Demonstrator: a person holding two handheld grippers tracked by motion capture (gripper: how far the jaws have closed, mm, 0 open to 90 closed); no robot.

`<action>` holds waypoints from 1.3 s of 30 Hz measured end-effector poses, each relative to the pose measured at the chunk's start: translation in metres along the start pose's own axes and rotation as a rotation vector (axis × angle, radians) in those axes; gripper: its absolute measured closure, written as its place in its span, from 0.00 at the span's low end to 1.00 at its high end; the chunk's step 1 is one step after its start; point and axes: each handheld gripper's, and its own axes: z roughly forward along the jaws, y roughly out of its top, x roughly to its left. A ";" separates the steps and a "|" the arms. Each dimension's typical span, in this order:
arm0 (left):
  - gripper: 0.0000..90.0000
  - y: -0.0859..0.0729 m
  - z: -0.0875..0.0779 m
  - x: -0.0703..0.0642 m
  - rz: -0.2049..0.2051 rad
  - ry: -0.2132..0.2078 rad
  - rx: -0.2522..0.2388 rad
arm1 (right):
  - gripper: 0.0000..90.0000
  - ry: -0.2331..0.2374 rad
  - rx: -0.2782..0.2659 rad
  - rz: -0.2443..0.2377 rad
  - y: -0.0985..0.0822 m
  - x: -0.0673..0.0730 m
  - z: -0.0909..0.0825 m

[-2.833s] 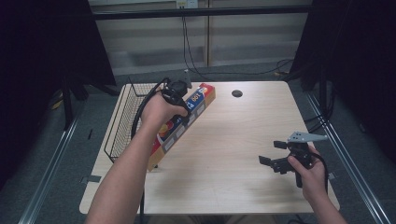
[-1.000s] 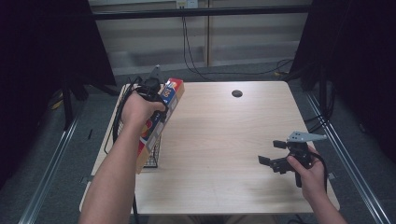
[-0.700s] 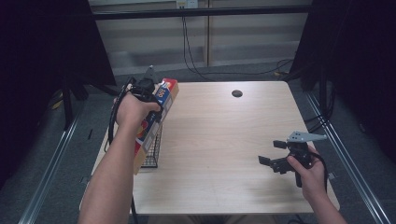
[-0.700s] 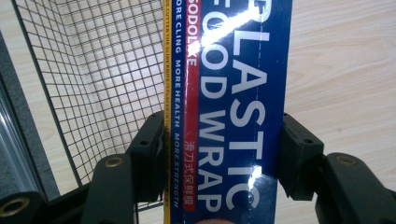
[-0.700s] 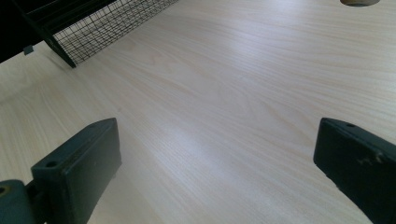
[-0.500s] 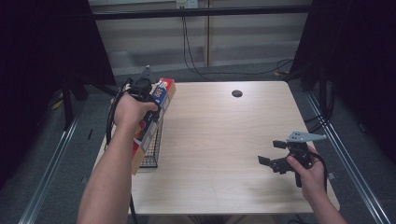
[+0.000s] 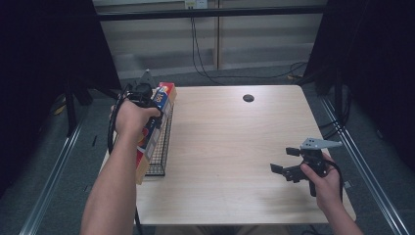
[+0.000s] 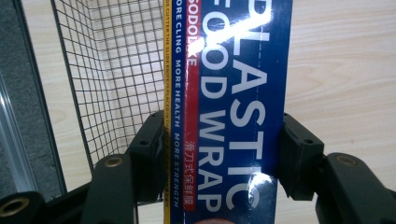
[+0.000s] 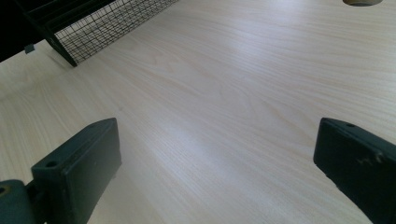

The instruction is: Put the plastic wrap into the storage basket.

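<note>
Over at nine o'clock on the pale wood-grain table (image 7: 235,147) sat one black wire-mesh basket (image 7: 159,147), hugging the table's left edge, and right above its rim hung the long blue, red and yellow cardboard box of plastic food wrap (image 8: 229,107). The box ran lengthwise from about seven o'clock up to eleven, its far end tilted higher, lying over the basket's right-hand wall. That mesh wall stood directly under the box; in the left gripper view the basket's open inside showed just to the left of the box, bare table to its right.

The left gripper (image 8: 219,154) had clamped its two black jaws on the box's long sides, pads pressed flat against the cardboard. The left hand (image 7: 132,117) wrapped the handle from above, forearm stretched in from six o'clock, cable looping off the wrist.

At four o'clock, well apart from all that, the right gripper (image 7: 286,161) hovered low over bare wood, jaws spread wide with nothing between them, pointed toward nine o'clock. The right hand (image 7: 325,181) gripped it from below, grey three-cornered plate on top.

A small round dark hole (image 7: 248,98) marked the table at twelve o'clock.

The count: one box, one basket, two grippers, one hole.
</note>
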 end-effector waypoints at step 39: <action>0.49 -0.001 0.031 0.016 -0.156 0.014 0.042 | 0.01 0.002 -0.002 -0.003 0.000 0.000 0.000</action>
